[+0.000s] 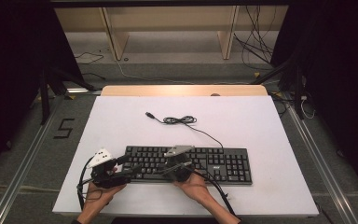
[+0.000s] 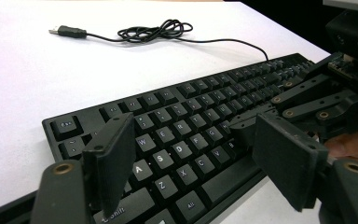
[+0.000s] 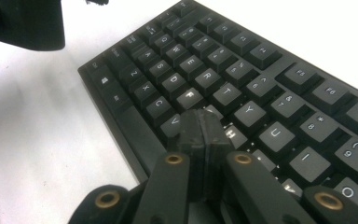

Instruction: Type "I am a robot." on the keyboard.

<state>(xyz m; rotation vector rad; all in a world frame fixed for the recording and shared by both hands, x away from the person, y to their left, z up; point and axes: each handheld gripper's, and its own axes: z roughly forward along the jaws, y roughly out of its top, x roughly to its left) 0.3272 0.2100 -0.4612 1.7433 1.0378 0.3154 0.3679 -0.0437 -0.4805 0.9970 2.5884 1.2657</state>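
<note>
A black keyboard (image 1: 214, 163) lies across the near half of the white tabletop (image 1: 121, 116). Its cable (image 1: 182, 120) coils behind it and ends in a loose USB plug (image 1: 149, 114). My left gripper (image 1: 123, 165) hovers open at the keyboard's left end. In the left gripper view, its jaws (image 2: 196, 163) stand wide apart above the letter keys (image 2: 191, 116) with nothing between them. My right gripper (image 1: 164, 170) is shut. In the right gripper view, its closed tips (image 3: 204, 123) rest at the keys near G and H (image 3: 261, 70). The left gripper view shows the right gripper (image 2: 244, 126) coming in from the right.
A bare white surface stretches behind and to the right of the keyboard. A wooden strip (image 1: 182, 90) borders the table's far edge. Beyond it are shelf legs and loose floor cables (image 1: 256, 46). Metal rails run along both sides of the table.
</note>
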